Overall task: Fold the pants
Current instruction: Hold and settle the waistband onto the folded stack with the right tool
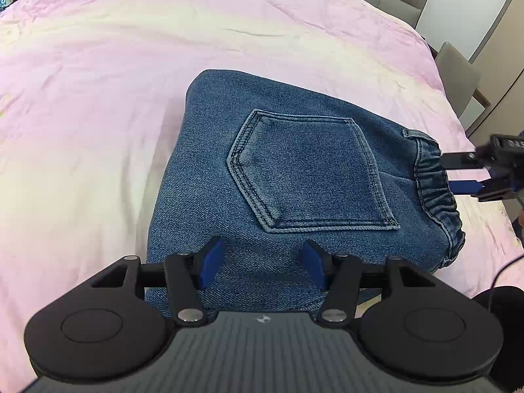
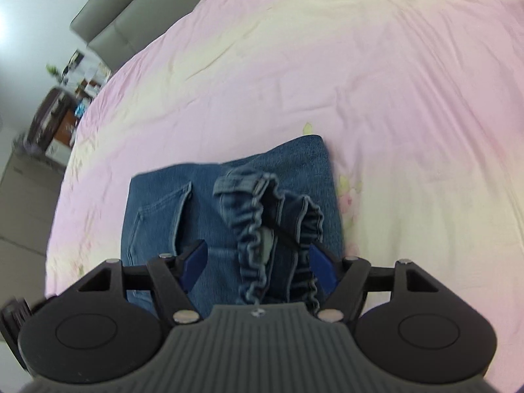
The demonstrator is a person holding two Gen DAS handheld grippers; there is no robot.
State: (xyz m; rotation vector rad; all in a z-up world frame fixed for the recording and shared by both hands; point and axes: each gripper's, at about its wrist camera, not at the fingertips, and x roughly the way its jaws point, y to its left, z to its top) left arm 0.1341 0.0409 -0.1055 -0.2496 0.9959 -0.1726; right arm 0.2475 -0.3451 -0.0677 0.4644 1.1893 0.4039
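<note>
- Two claws are at one pair of folded denim pants (image 1: 281, 177), which lies on a bed under a pink and cream bedspread (image 1: 98, 98).
- Left wrist view: the left claw (image 1: 262, 267) stands with its blue pads apart over the near edge of the pants, nothing pinched between them. A back pocket (image 1: 308, 173) faces up just beyond the pads. The right claw (image 1: 458, 172) reaches in from the right edge of the pants, its fingers spread at the elastic waistband (image 1: 439, 193).
- Right wrist view: the right claw (image 2: 258, 267) has its pads wide apart, with the gathered waistband (image 2: 262, 229) bunched up between them; the pads do not press on it. The pants (image 2: 163, 216) lie flat below, a grey headboard (image 2: 131, 9) far beyond them.
</note>
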